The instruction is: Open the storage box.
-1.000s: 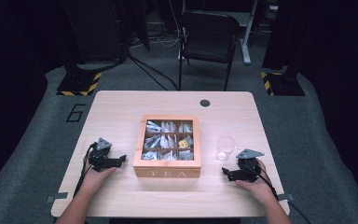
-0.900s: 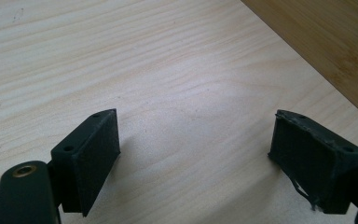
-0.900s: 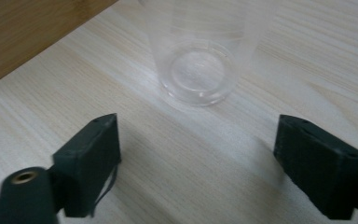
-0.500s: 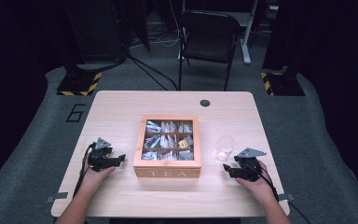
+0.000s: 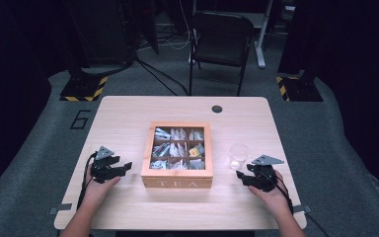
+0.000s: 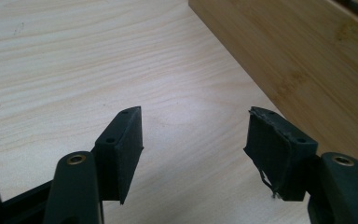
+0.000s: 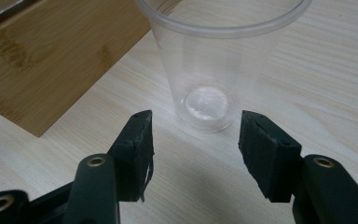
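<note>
A wooden tea box (image 5: 177, 183) marked TEA stands open at the table's middle, its compartments holding several tea bags (image 5: 178, 148). To its right stands an empty clear plastic cup (image 5: 239, 155), upright. My left gripper (image 5: 126, 167) rests left of the box, its side (image 6: 303, 60) close by; the jaws have just been closing and stand partly apart with nothing between them (image 6: 193, 130). My right gripper (image 5: 239, 176) sits just in front of the cup (image 7: 214, 70). Its jaws have also been closing, are half apart (image 7: 196, 128), and hold nothing.
The light wooden table (image 5: 128, 118) has a small dark round plug (image 5: 217, 108) near its far edge. A black folding chair (image 5: 222, 34) stands beyond the table. Cables trail from both grippers toward the front edge.
Both grippers' jaws have narrowed. The right gripper has lifted slightly near the cup. The left hand stays where it was.
</note>
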`<state>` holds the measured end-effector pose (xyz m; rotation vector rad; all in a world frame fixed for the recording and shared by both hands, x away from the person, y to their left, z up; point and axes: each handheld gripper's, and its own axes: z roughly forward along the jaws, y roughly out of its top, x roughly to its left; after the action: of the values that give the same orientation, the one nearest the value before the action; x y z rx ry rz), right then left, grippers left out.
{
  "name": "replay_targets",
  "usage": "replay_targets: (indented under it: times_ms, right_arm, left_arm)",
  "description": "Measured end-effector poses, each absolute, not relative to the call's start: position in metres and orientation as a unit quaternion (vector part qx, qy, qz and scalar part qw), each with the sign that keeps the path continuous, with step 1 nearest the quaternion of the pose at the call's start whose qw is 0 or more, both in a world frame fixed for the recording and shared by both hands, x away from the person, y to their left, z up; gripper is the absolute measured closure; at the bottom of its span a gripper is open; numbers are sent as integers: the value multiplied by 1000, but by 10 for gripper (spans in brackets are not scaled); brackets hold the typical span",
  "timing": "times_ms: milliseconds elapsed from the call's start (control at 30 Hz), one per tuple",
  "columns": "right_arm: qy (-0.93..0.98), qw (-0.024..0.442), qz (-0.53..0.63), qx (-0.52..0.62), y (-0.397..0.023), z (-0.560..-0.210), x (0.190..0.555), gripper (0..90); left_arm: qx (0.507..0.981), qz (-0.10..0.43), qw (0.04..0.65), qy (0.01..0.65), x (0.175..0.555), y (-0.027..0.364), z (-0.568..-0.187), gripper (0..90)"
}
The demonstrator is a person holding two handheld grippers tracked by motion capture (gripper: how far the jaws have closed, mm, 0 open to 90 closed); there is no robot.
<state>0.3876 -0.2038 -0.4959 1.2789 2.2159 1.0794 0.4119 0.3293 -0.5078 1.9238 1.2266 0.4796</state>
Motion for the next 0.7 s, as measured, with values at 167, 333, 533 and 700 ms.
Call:
replay_targets:
  times_ms: [167, 333, 533, 700]
  right_arm:
    - [782, 191, 382, 454, -204, -494, 387, 452]
    - [775, 177, 388, 466, -204, -487, 383, 469]
    - [763, 174, 402, 476, -202, -480, 372, 469]
    - [762, 174, 406, 473, -199, -474, 363, 472]
  left_arm:
    - [757, 186, 400, 483, 409, 328, -505, 392]
    - [755, 184, 410, 478, 404, 326, -499, 408]
    - [750, 190, 426, 469, 396, 322, -487, 409]
    - [750, 192, 432, 462, 387, 317, -480, 410]
